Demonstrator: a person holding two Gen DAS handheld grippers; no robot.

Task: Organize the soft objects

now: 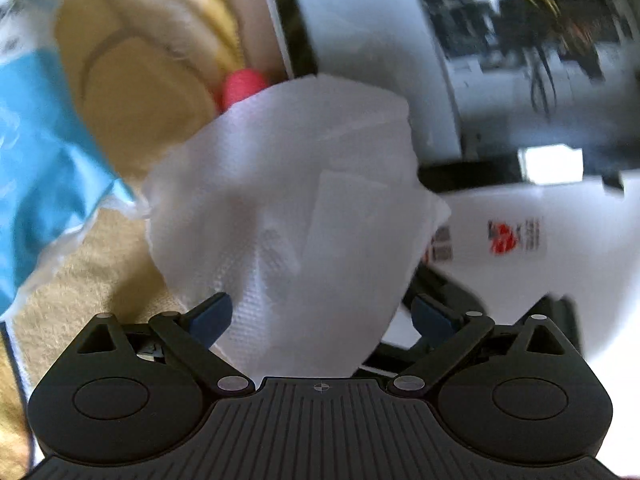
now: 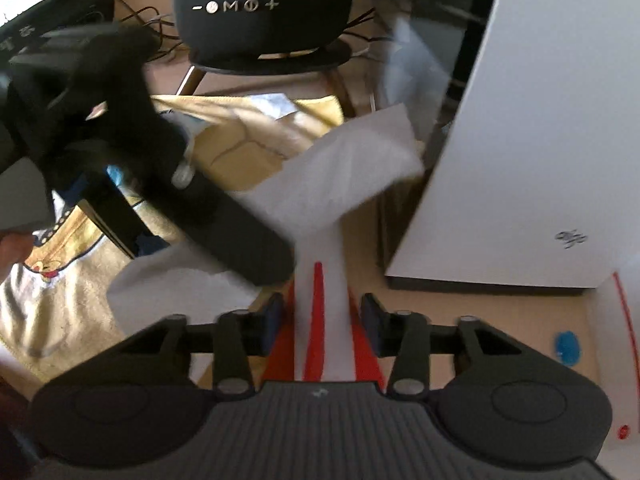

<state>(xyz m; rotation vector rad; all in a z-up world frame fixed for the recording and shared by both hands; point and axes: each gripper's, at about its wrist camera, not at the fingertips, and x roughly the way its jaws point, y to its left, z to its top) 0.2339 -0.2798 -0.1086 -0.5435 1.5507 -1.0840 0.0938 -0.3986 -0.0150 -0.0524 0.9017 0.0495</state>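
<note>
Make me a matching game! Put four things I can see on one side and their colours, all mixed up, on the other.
Things:
1. tissue
2. towel
3. speaker
4. bag

Colours:
A. black
B. blue
C. white
D. tan

Pairs: 1-C, 2-D, 3-A, 4-B

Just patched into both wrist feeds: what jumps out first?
A crumpled white tissue fills the middle of the left wrist view, between the left gripper's open fingers. In the right wrist view the right gripper pinches a white strip of the tissue, with the black speaker at top centre.
</note>
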